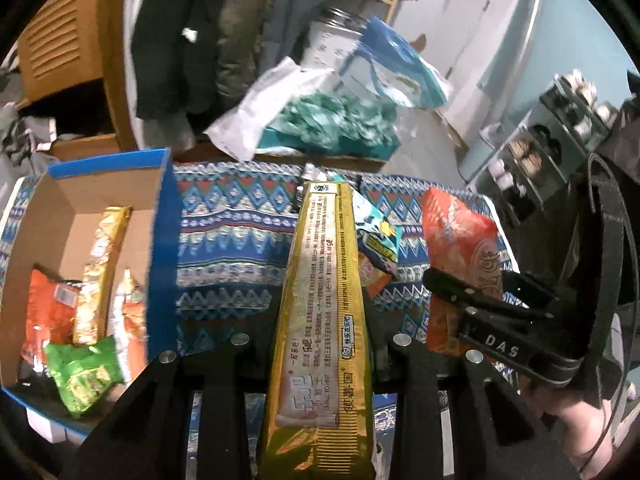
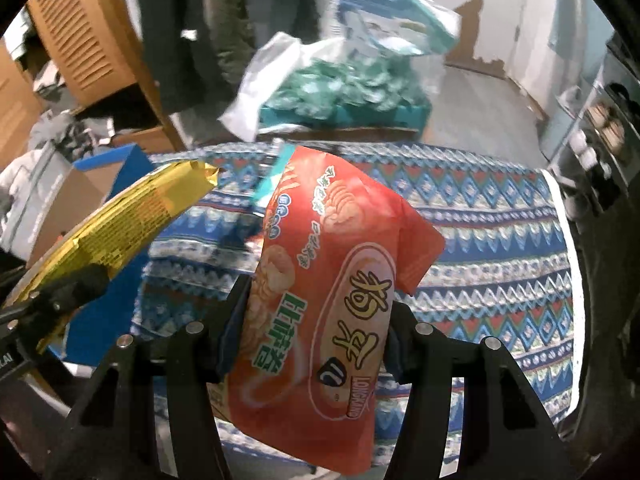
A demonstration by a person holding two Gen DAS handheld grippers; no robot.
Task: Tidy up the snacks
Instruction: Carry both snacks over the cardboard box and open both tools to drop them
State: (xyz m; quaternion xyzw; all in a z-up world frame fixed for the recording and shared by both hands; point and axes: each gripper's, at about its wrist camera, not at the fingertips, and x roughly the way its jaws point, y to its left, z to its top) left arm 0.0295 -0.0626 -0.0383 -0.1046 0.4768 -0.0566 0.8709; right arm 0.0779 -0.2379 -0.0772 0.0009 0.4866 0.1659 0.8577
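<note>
My left gripper (image 1: 320, 344) is shut on a long gold snack pack (image 1: 324, 300) and holds it above the patterned cloth (image 1: 236, 232). My right gripper (image 2: 316, 320) is shut on an orange-red snack bag (image 2: 336, 280), lifted over the cloth (image 2: 488, 240). In the left wrist view the right gripper (image 1: 492, 304) holds that bag (image 1: 460, 236) at the right. In the right wrist view the gold pack (image 2: 124, 220) shows at the left. A blue-edged cardboard box (image 1: 164, 216) at the left holds several snack packs (image 1: 88, 320). A small blue-yellow packet (image 1: 380, 236) lies on the cloth.
Behind the table lie a white plastic bag (image 1: 260, 108) and teal packaging (image 1: 340, 120). Dark clothes (image 1: 180, 40) hang at the back. A wooden louvred cabinet (image 1: 60, 40) stands at the far left. Shoe racks (image 1: 552, 132) stand at the right.
</note>
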